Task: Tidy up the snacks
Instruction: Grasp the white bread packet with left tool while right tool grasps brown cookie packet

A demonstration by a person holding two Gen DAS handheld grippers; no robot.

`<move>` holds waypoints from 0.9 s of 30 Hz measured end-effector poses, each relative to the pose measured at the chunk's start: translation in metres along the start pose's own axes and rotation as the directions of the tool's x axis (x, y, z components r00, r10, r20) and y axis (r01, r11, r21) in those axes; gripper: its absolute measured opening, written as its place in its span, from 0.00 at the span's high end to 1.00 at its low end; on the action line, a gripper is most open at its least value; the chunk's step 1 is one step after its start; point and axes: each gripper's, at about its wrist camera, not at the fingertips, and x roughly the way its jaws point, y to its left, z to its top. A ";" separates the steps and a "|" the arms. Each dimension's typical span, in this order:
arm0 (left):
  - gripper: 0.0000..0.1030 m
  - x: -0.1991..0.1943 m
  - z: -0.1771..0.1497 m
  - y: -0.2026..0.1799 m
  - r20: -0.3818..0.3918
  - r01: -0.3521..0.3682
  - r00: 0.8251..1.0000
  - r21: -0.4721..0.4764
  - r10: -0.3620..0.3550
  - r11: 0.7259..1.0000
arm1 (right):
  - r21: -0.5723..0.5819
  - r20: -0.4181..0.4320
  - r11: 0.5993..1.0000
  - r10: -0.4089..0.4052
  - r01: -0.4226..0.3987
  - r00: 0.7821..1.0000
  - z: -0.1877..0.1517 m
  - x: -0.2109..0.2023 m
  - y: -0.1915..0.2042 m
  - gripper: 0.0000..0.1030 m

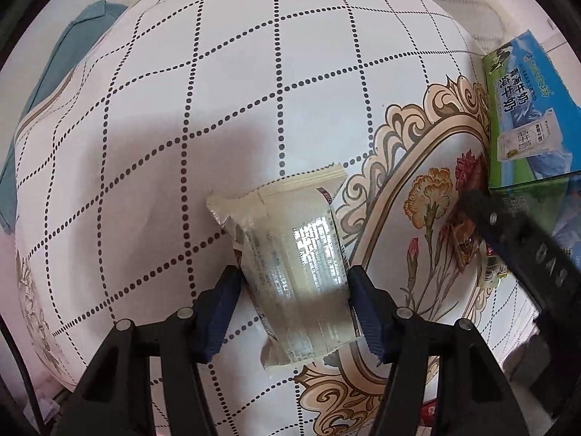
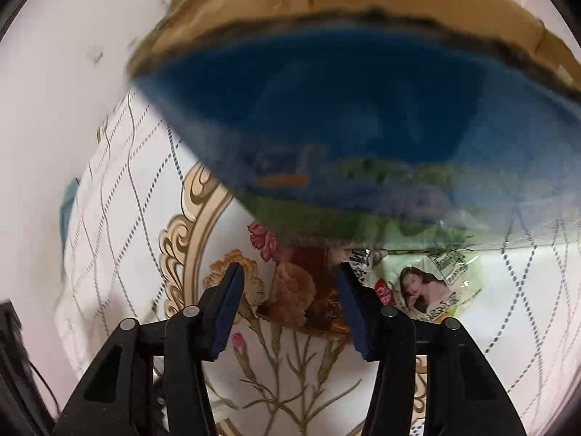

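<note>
Packet: cream snack packet (image 1: pixel 294 272) lies on the patterned tablecloth (image 1: pixel 145 181), clamped across its middle by the left gripper (image 1: pixel 294 312).
Handling: judged light, crinkly and slippery; contents likely crushable, so grip mid-body, not the crimped ends.
Right gripper (image 2: pixel 288 309): jaws part-open, holding nothing, above a brown snack (image 2: pixel 301 290).
Surroundings: green pouch (image 2: pixel 428 283) just beside; milk carton box (image 1: pixel 526 116) near.

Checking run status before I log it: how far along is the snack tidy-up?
Nothing looks stowed yet. In hand: the left claw is shut on a pale snack packet over the tablecloth. The right claw straddles a brown snack wrapper, pads not visibly pressing. Left: that wrapper and the green packet beside the blue milk carton box.
</note>
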 end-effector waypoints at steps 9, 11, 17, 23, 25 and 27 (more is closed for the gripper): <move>0.42 0.006 0.001 0.034 -0.008 0.021 1.000 -0.004 -0.021 1.000 | 0.108 -0.047 0.994 0.023 -0.018 0.999 -0.003 0.014 -0.024 0.43; 0.42 0.007 0.000 0.034 -0.009 0.018 1.000 0.000 -0.018 1.000 | 0.088 -0.044 0.996 0.008 -0.004 0.999 -0.004 0.017 -0.019 0.45; 0.42 0.010 -0.010 0.025 -0.011 0.011 1.000 0.036 -0.010 0.999 | -0.073 -0.076 0.997 0.006 -0.011 0.997 -0.032 0.007 -0.006 0.53; 0.42 0.010 -0.033 0.035 -0.055 0.048 0.998 0.053 -0.045 0.997 | -0.244 -0.263 0.966 0.016 -0.083 0.965 -0.083 -0.001 -0.010 0.53; 0.42 0.014 -0.035 0.040 -0.069 0.072 0.995 0.052 -0.068 0.996 | -0.268 -0.312 0.958 0.015 -0.104 0.950 -0.095 -0.006 -0.011 0.53; 0.40 0.018 -0.034 0.042 -0.080 0.084 0.994 0.047 -0.080 0.995 | -0.246 -0.331 0.962 0.034 -0.121 0.943 -0.096 -0.013 -0.015 0.49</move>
